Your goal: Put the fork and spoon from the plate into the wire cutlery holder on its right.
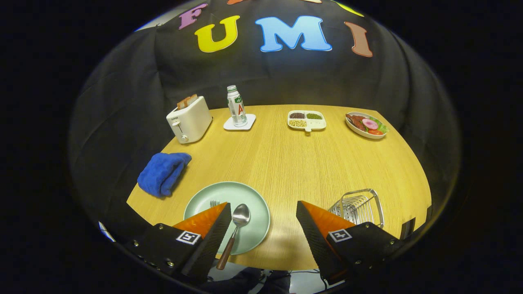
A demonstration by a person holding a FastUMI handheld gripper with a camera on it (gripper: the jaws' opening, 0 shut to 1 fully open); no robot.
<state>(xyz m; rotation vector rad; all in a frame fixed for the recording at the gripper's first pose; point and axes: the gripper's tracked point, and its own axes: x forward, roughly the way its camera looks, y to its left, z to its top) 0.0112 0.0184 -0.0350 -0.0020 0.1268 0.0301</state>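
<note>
The gripper [263, 210] is held above the near edge of the table [286, 163], fingers [216, 226] spread wide with nothing between them but table surface and part of the plate. The pale green plate [253, 204] is seen just ahead of and partly under the left finger. The spoon [237, 228] is laid on the plate, bowl pointing away, brown handle running back past the plate's near rim, just beside the inner edge of the left finger. The fork [214, 203] is mostly hidden by the left finger; only its tines are seen at the fingertip, on the plate. The wire cutlery holder [359, 206] is placed to the right of the plate, partly covered by the right finger; whether anything is in it cannot be told.

Left of the plate a blue cloth [162, 173] is bunched on the table. Along the far edge are found a cream toaster [189, 120] with bread in its slots, a bottle [236, 106] standing upright on a white coaster [240, 122], a white divided dish [306, 120] with beans or grains in its compartments, and an oval dish of food [366, 125] at the far right.
</note>
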